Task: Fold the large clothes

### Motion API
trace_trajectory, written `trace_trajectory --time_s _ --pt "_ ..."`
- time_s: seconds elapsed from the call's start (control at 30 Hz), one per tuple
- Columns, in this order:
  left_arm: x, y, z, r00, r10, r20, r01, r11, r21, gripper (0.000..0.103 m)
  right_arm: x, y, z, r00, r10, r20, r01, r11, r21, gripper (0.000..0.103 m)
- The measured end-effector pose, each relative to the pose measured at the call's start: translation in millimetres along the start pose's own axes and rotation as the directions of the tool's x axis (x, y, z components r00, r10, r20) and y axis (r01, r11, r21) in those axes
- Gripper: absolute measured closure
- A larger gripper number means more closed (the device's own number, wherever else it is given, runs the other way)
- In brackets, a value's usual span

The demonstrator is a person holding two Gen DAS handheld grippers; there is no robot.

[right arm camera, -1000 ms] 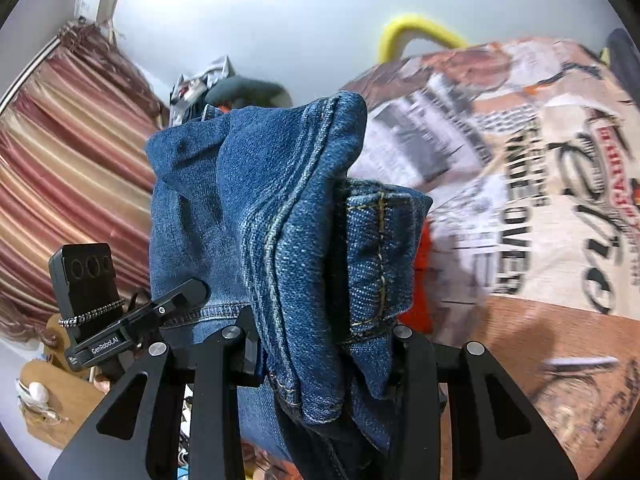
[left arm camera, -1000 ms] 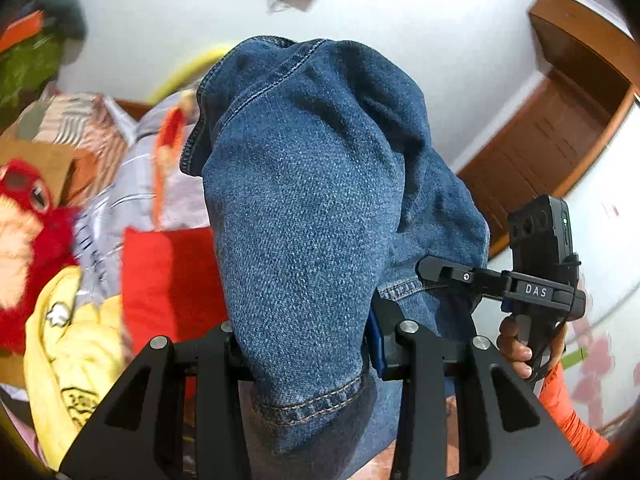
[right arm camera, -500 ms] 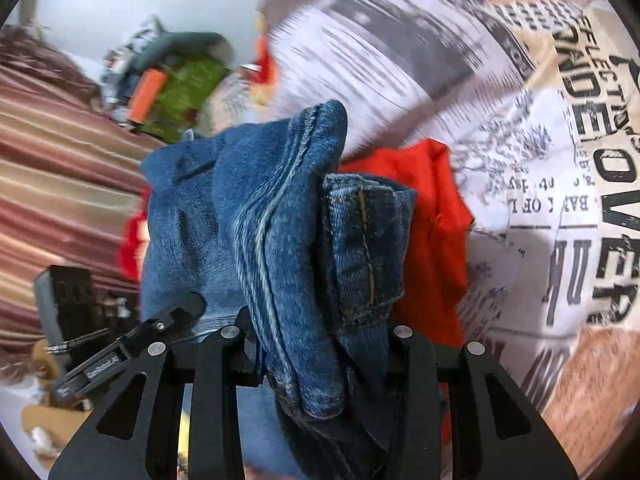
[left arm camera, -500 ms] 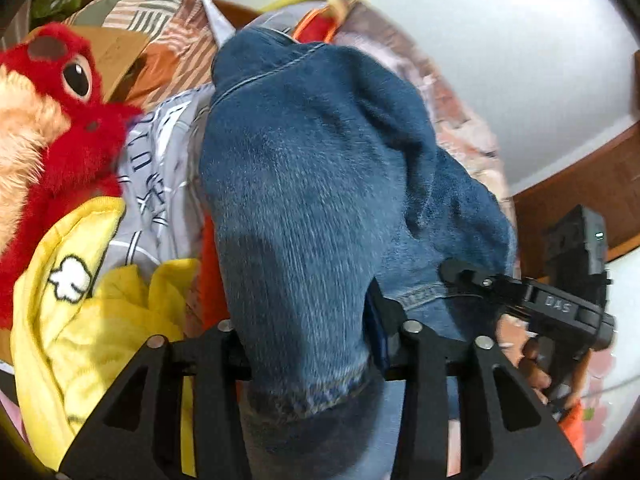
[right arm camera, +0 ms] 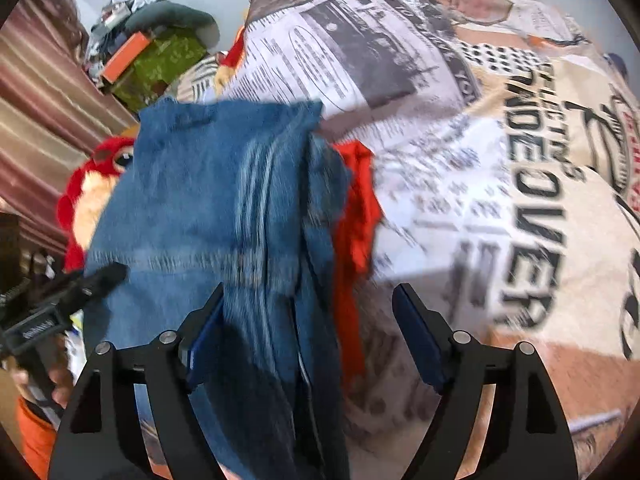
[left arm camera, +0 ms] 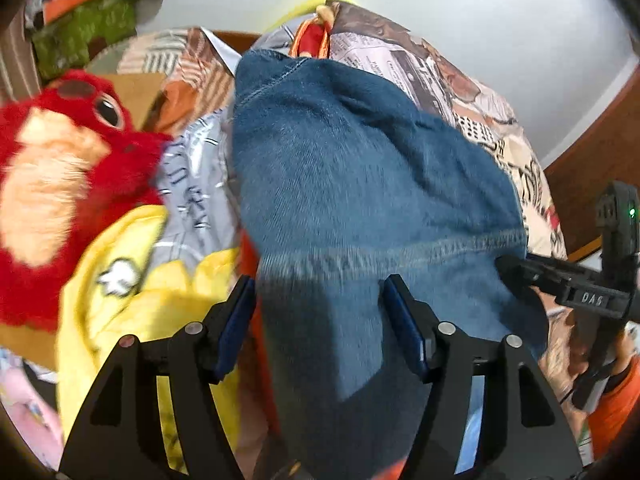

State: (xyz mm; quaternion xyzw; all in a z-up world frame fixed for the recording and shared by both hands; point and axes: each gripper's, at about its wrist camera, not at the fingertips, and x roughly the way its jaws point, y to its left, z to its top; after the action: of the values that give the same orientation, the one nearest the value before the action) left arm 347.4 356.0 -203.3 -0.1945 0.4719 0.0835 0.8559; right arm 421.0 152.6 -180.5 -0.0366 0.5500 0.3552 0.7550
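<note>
Blue jeans [left arm camera: 352,184] lie bunched on the bed, folded over on themselves. In the left wrist view the denim fills the gap of my left gripper [left arm camera: 320,312], whose jaws are opening and no longer pinch the cloth. In the right wrist view the jeans [right arm camera: 208,184] lean against the left pad of my right gripper [right arm camera: 308,312]. Its jaws are opening too, and its right pad stands clear of the cloth. Each gripper shows in the other's view: the right gripper [left arm camera: 580,292] and the left gripper [right arm camera: 52,304], both held by hands in orange sleeves.
A newspaper-print bedspread [right arm camera: 480,160] covers the bed. A red plush toy [left arm camera: 60,184] and a yellow garment [left arm camera: 132,288] lie left of the jeans. A red cloth [right arm camera: 356,200] lies under their right edge. A striped curtain [right arm camera: 40,92] hangs at the left; brown woodwork [left arm camera: 592,168] stands to the right.
Both grippers have sunk toward the bed and tipped downward with the jeans. Their jaws, shut on the denim before, have spread wide, and the cloth has slumped flatter.
</note>
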Motion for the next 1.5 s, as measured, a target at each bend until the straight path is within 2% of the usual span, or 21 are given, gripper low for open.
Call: trace_trajectory --time_s 0.13,0.33,0.47,0.57,0.67,0.73,0.77,0.87,0.9,1.03,1.13,1.2,1.27,1.33,1.37,1.4,1.47,1.5 --pt "-26 -7 -27 1.0 0.023 0.008 -0.023 1.0 0.017 0.034 -22 -2 -27 0.998 -0.057 0.008 0.057 0.997 -0.044 0.026" --pt "-66 -25 -67 0.995 0.09 0.037 -0.092 0.994 0.062 0.034 -65 11 -62 0.988 -0.138 0.069 0.146 0.982 -0.122 0.026" --pt "-119 -47 -82 0.983 0.115 0.145 -0.131 0.986 0.107 0.034 -120 34 -78 0.973 -0.119 0.197 0.152 0.976 -0.157 0.026" --pt "-172 -68 -87 0.963 0.098 0.25 -0.133 0.983 0.127 0.034 -169 55 -86 0.948 -0.082 0.307 0.138 0.976 -0.167 0.026" --pt "-229 -89 -94 0.929 0.05 0.367 -0.108 0.985 0.138 0.034 -212 77 -95 0.91 -0.042 0.413 0.127 0.975 -0.18 0.026" --pt "-265 -103 -101 0.896 0.023 0.443 -0.098 0.984 0.149 0.034 -247 90 -107 0.866 -0.009 0.5 0.121 0.974 -0.192 0.026" --pt "-283 -110 -107 0.875 0.013 0.485 -0.101 0.982 0.156 0.034 -267 97 -115 0.837 0.009 0.547 0.119 0.973 -0.199 0.026" --pt "-327 -133 -125 0.806 -0.01 0.592 -0.123 0.975 0.184 0.034 -300 114 -134 0.768 0.05 0.638 0.116 0.97 -0.215 0.026" --pt "-341 -140 -134 0.78 -0.022 0.626 -0.127 0.973 0.192 0.034 -314 119 -145 0.736 0.063 0.674 0.12 0.968 -0.222 0.026" --pt "-372 -159 -167 0.71 -0.057 0.702 -0.13 0.969 0.21 0.034 -344 137 -180 0.633 0.096 0.768 0.148 0.959 -0.242 0.026" --pt "-388 -171 -195 0.64 -0.038 0.768 -0.182 0.963 0.199 0.034 -354 145 -201 0.582 0.11 0.806 0.155 0.958 -0.243 0.026" --pt "-393 -175 -211 0.612 -0.037 0.79 -0.193 0.962 0.195 0.034 -353 150 -213 0.56 0.099 0.822 0.168 0.959 -0.23 0.026" --pt "-394 -178 -222 0.604 -0.044 0.795 -0.19 0.962 0.197 0.034 -349 151 -217 0.555 0.082 0.828 0.181 0.959 -0.217 0.026" --pt "-392 -178 -229 0.606 -0.033 0.795 -0.196 0.962 0.189 0.032 -343 155 -222 0.539 0.05 0.841 0.213 0.958 -0.193 0.026" --pt "-390 -180 -234 0.606 -0.02 0.795 -0.204 0.962 0.18 0.027 -340 158 -225 0.532 0.033 0.846 0.235 0.954 -0.185 0.024" --pt "-389 -180 -238 0.601 -0.011 0.799 -0.21 0.963 0.171 0.023 -340 159 -227 0.528 0.021 0.849 0.25 0.951 -0.179 0.018" --pt "-387 -179 -244 0.59 0.007 0.808 -0.217 0.965 0.15 0.006 -336 163 -230 0.514 -0.011 0.858 0.287 0.944 -0.16 0.012" --pt "-386 -178 -245 0.588 0.017 0.809 -0.22 0.966 0.139 0.003 -337 164 -232 0.508 -0.019 0.861 0.297 0.942 -0.155 0.007"
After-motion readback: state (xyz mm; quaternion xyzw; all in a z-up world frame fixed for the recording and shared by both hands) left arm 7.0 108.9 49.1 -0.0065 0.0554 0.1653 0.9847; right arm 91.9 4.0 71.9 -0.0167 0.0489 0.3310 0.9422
